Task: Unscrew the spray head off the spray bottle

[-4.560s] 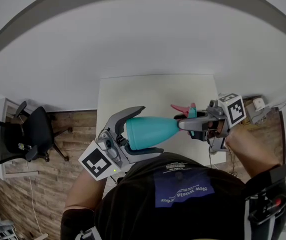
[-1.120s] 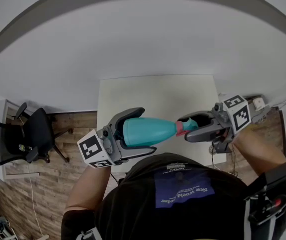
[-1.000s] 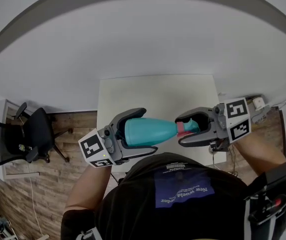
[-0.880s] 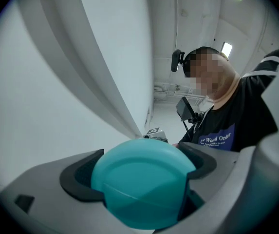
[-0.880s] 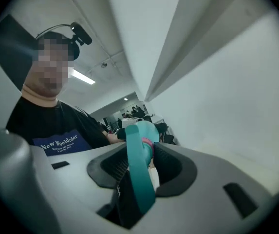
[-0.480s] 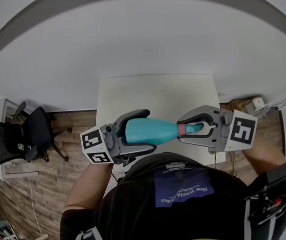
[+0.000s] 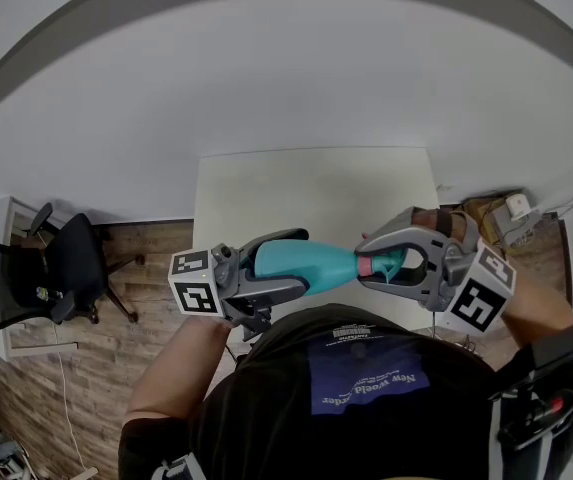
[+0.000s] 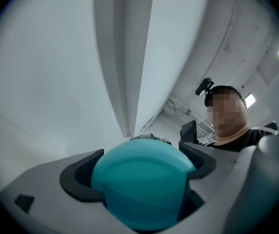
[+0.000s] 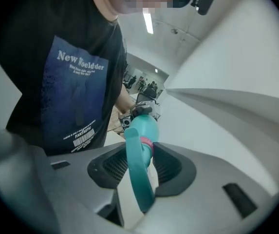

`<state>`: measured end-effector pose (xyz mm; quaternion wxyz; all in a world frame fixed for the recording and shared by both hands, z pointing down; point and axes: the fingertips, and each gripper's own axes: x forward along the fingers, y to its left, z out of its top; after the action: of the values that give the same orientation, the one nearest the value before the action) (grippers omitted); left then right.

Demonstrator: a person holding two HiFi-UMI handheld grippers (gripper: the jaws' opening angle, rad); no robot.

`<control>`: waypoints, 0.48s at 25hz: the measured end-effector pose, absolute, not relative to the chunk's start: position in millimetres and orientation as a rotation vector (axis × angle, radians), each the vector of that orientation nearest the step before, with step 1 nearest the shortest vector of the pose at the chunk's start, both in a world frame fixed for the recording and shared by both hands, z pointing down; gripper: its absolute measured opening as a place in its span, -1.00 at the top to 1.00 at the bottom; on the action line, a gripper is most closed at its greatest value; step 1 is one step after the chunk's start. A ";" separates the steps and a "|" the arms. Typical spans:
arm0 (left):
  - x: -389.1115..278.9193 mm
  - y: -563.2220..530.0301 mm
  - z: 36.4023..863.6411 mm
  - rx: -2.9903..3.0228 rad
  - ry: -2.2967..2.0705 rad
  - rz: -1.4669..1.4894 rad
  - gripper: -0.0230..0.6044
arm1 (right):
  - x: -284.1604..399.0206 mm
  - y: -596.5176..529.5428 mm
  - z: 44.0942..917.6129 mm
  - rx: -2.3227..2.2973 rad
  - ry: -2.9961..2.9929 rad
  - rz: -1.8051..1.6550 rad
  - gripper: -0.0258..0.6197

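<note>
A teal spray bottle (image 7: 306, 259) is held level in the air above the near edge of the white table (image 7: 306, 183). My left gripper (image 7: 301, 262) is shut on the bottle's wide base end, which fills the left gripper view as a teal dome (image 8: 141, 184) between both pads. My right gripper (image 7: 368, 261) is shut on the spray head (image 7: 391, 263) at the pink collar (image 7: 366, 265). In the right gripper view the teal trigger (image 9: 138, 179) hangs between the pads, the pink collar (image 9: 147, 143) just past them.
A black office chair (image 7: 61, 273) stands on the wooden floor at the left. A small white device and cables (image 7: 516, 208) lie beside the table at the right. The person's dark shirt (image 7: 366, 378) is directly below the bottle.
The right gripper has gone from open around the spray head to shut on it and has rolled, its marker cube swinging down to the right. The left gripper has rolled too, still gripping the bottle.
</note>
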<state>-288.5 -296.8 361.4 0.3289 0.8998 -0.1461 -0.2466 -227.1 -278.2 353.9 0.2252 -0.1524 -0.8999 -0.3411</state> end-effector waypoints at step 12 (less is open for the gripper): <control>-280.7 -295.4 387.2 2.016 -0.172 -0.717 -0.64 | -220.8 -268.6 366.5 -0.470 -2.156 -1.489 0.50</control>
<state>-280.7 -295.4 387.2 0.4772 0.8254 -0.0704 -0.2934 -220.8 -268.6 366.5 0.2372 -0.1714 -0.7868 -0.5434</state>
